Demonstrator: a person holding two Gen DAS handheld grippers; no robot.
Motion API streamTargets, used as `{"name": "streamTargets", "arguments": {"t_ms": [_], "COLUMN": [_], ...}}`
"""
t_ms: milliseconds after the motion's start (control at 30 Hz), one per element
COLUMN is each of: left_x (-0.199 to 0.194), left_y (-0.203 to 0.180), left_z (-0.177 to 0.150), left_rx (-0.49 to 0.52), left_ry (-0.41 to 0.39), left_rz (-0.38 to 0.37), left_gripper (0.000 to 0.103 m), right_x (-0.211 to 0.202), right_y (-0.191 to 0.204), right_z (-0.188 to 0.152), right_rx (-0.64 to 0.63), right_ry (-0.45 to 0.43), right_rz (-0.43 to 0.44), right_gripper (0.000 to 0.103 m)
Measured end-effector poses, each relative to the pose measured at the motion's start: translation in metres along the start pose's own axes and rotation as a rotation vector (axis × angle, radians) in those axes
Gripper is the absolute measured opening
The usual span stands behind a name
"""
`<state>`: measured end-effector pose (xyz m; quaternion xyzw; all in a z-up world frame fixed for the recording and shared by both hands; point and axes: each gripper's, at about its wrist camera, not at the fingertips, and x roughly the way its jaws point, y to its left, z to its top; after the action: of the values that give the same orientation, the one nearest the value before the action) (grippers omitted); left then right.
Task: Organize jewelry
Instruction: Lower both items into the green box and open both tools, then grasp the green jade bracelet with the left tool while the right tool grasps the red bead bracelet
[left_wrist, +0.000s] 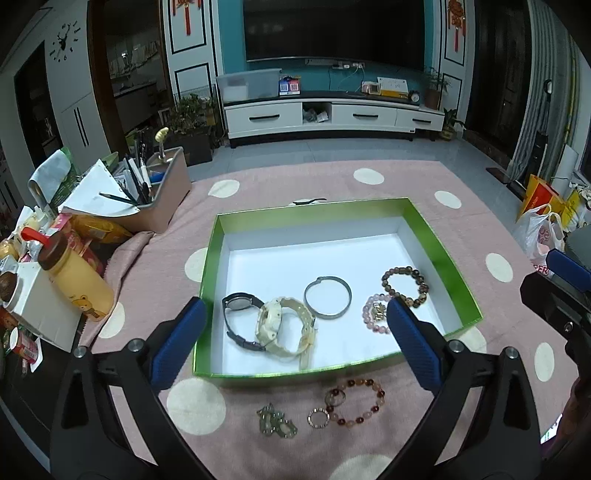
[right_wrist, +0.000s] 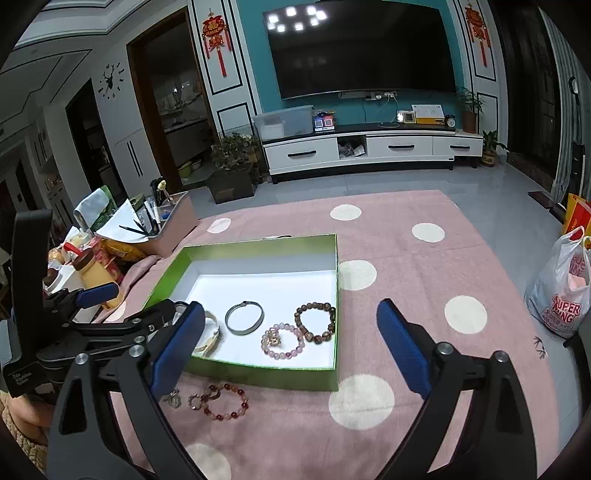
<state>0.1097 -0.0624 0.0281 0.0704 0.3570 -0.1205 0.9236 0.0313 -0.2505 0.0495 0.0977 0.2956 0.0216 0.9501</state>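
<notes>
A pink cloth with cream dots covers the surface (left_wrist: 406, 192). On it sits a shallow green box (left_wrist: 212, 254) with a white floor, open at the top. Inside the box, along its near side, lie a black watch (left_wrist: 240, 321), a cream watch (left_wrist: 284, 326) overlapping it, a plain metal bangle (left_wrist: 328, 297), a pink bead bracelet (left_wrist: 375, 314) and a brown bead bracelet (left_wrist: 404, 286).

Three or four pieces remain outside, on the cloth just in front of the box: a red and amber bead bracelet (left_wrist: 360, 402), a small beaded ring (left_wrist: 318, 418) touching it, and a greenish tangled piece (left_wrist: 277, 424).

The left gripper (left_wrist: 295, 339) hovers above the box's near wall, jaws spread wide and holding nothing. The right gripper (right_wrist: 291, 343) hovers to the right of the box, also wide and empty.

The job looks roughly half done. The likely risks: the loose pieces lie close together, so a grab at one could drag or snag its neighbour; small pieces lying flat on soft cloth may slip from the pads or bring a pinch of cloth with them; a low gripper could also knock the light box's wall.
</notes>
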Motion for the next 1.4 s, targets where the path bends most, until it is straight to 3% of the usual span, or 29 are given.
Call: {"name": "streamTargets", "arguments": {"t_ms": [633, 1100, 1400], "left_x": [-0.04, -0.012, 0.015], "left_y": [0.077, 0.084, 0.073], "left_z": [-0.061, -0.112, -0.126], "left_rx": [-0.202, -0.26, -0.241], "left_ry": [0.052, 0.164, 0.212], "left_rz": [0.025, -0.02, -0.056], "left_gripper": [0.101, 0.101, 0.094], "right_x": [-0.032, -0.003, 0.045], "right_y": [0.004, 0.009, 0.032], "right_z": [-0.039, -0.077, -0.105], "right_rx": [0.024, 0.028, -0.019], "right_ry": [0.049, 0.164, 0.285], "right_rz": [0.047, 0.098, 0.133], "right_gripper": [0.101, 0.1, 0.076]}}
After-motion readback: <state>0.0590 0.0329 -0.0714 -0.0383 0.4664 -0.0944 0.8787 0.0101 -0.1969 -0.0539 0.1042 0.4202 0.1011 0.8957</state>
